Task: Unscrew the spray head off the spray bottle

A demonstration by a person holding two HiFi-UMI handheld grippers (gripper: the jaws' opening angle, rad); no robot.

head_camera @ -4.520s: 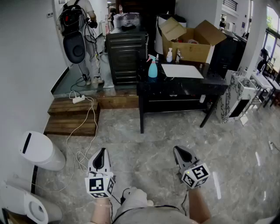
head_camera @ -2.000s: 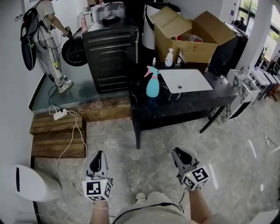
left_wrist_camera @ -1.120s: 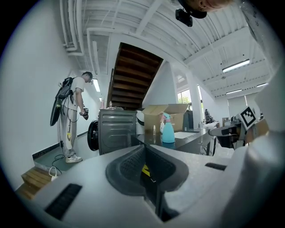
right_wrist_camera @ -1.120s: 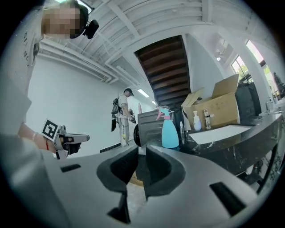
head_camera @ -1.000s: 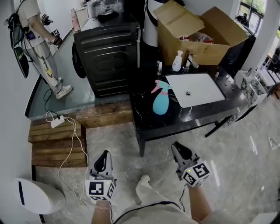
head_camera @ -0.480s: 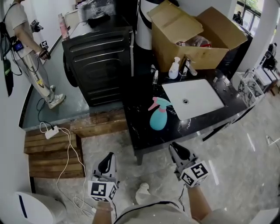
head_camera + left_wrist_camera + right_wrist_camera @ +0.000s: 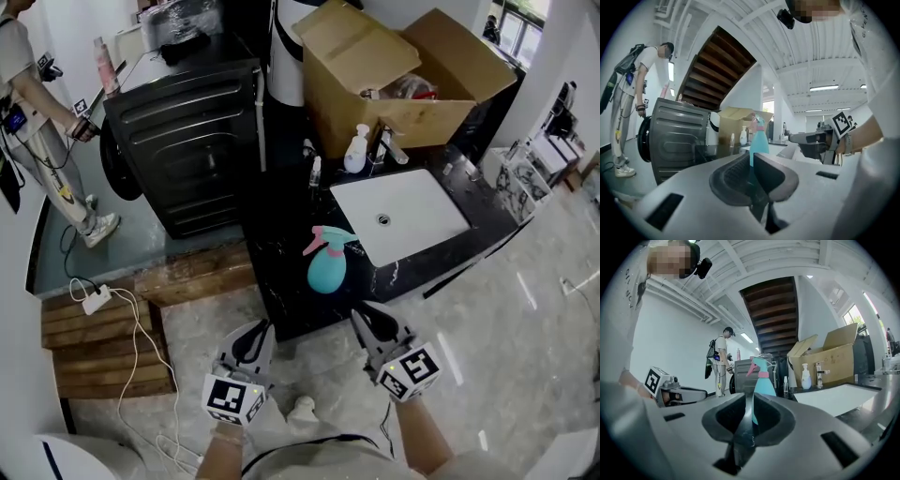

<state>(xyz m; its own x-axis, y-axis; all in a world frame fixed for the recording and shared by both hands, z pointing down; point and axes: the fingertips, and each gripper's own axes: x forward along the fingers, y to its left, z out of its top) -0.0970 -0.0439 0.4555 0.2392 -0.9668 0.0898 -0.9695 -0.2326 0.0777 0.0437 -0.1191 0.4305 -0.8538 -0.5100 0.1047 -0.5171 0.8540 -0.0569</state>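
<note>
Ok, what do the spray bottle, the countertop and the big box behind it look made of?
Spray bottle: probably plastic, with a smooth teal body and a moulded pink head.
Countertop: polished black stone or a stone-look slab, judging by its pale veins and glossy reflections.
Box: plain brown cardboard, matte, with its flaps folded open.

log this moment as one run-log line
phase: pre-grasp | spray bottle: upright on black counter, spray head on | left gripper: shut, empty | right gripper: jaws slightly apart, empty
</note>
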